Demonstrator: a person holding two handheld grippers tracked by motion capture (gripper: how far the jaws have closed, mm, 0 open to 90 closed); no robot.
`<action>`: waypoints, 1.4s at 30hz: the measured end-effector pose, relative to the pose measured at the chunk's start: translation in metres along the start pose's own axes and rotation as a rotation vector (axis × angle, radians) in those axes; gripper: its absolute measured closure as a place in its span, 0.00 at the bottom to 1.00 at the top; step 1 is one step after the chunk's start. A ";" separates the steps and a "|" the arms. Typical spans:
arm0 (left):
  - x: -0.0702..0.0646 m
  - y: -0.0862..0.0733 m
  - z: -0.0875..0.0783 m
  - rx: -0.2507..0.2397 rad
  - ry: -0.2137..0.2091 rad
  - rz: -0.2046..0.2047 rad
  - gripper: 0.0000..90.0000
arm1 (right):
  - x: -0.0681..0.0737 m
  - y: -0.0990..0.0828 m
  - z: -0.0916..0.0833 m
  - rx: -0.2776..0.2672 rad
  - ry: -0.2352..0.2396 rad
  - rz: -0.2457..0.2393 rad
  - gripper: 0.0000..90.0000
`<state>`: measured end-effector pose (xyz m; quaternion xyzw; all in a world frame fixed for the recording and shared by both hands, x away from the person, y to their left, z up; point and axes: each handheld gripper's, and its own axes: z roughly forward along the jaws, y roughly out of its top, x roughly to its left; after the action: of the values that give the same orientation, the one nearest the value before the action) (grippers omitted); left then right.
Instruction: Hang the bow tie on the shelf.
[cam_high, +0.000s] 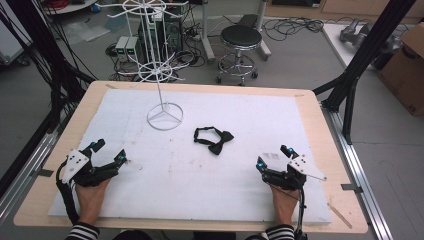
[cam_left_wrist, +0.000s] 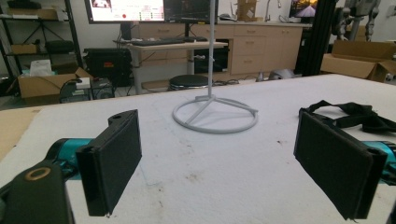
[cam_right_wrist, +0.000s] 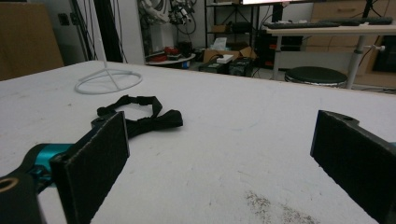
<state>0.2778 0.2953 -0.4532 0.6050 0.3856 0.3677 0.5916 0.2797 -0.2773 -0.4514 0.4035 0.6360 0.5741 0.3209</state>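
Note:
A black bow tie (cam_high: 213, 139) with its strap lies flat on the white mat (cam_high: 200, 170), a little right of the middle. In the right gripper view the bow tie (cam_right_wrist: 140, 116) sits ahead and left of the jaws; in the left gripper view the bow tie (cam_left_wrist: 355, 114) lies behind the right jaw. A white wire rack (cam_high: 161, 70) stands on its ring base at the back of the mat. My left gripper (cam_high: 110, 152) rests open near the front left. My right gripper (cam_high: 274, 157) rests open near the front right. Nothing is between either pair of jaws.
The rack's ring base (cam_left_wrist: 215, 116) stands ahead of the left gripper. A black stool (cam_high: 241, 45) and cables lie on the floor behind the table. Black frame posts (cam_high: 360, 60) rise at the right. A cardboard box (cam_high: 407, 65) sits far right.

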 end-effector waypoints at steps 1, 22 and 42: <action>0.000 0.000 0.000 -0.002 -0.001 0.002 0.17 | 0.000 0.000 0.000 0.001 0.000 -0.002 0.04; -0.001 0.000 0.000 -0.003 -0.003 0.005 0.17 | 0.003 0.000 0.001 0.005 -0.026 -0.021 0.04; 0.001 0.000 -0.001 -0.011 -0.007 -0.014 0.17 | 0.010 0.052 0.025 0.109 0.046 -0.098 0.04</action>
<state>0.2779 0.2968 -0.4534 0.6004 0.3855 0.3637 0.5989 0.3043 -0.2561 -0.4031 0.3753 0.6926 0.5314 0.3116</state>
